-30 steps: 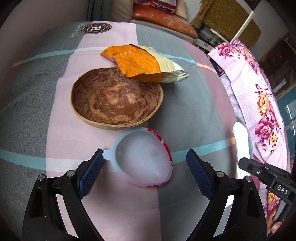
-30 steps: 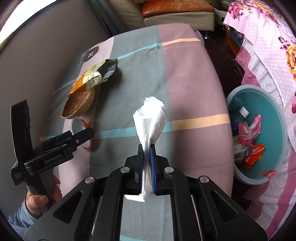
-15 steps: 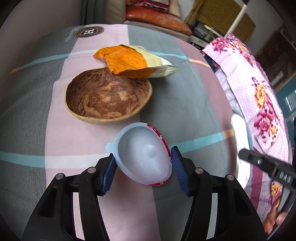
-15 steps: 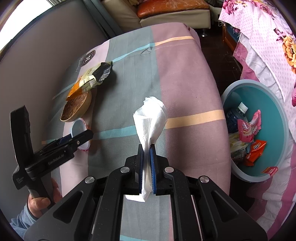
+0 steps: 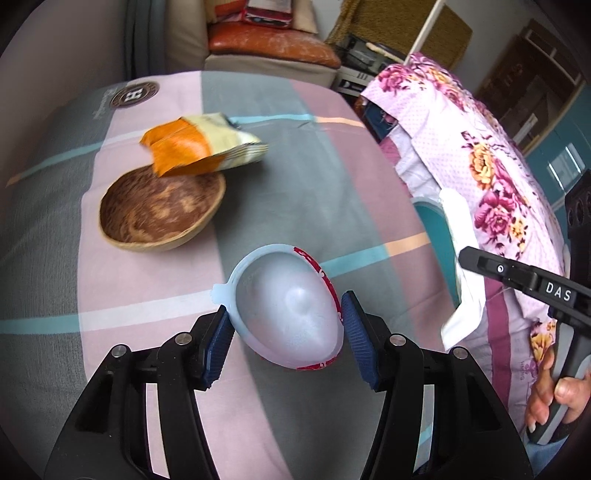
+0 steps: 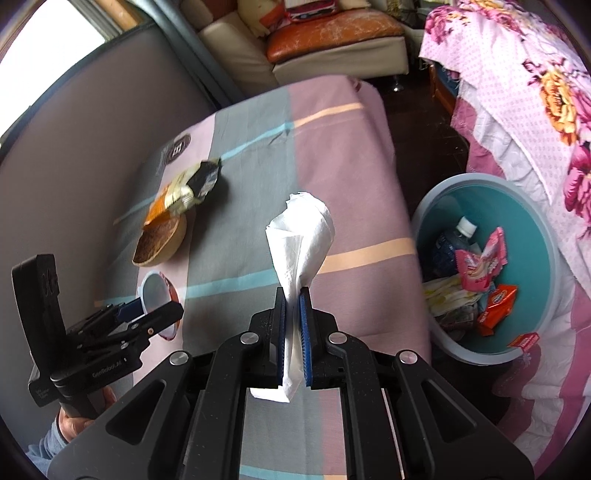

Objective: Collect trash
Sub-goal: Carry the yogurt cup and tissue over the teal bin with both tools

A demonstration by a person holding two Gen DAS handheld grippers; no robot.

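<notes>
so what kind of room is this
Most likely a lived-in home room: a cloth-covered table, a leather sofa, floral bedding and a teal trash bin on the floor.

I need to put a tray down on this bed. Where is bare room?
Bare: the striped cover between the snack bag and the edge by the bin. Crowded: the wall side, with wooden bowl and plastic cup.

A lived-in home room: a table under a striped pink-and-grey cloth (image 6: 332, 155), a cream sofa with an orange cushion (image 6: 332, 33) behind it, floral bedding (image 5: 491, 173) to the side, a teal waste basin (image 6: 546, 258) on the floor
</notes>
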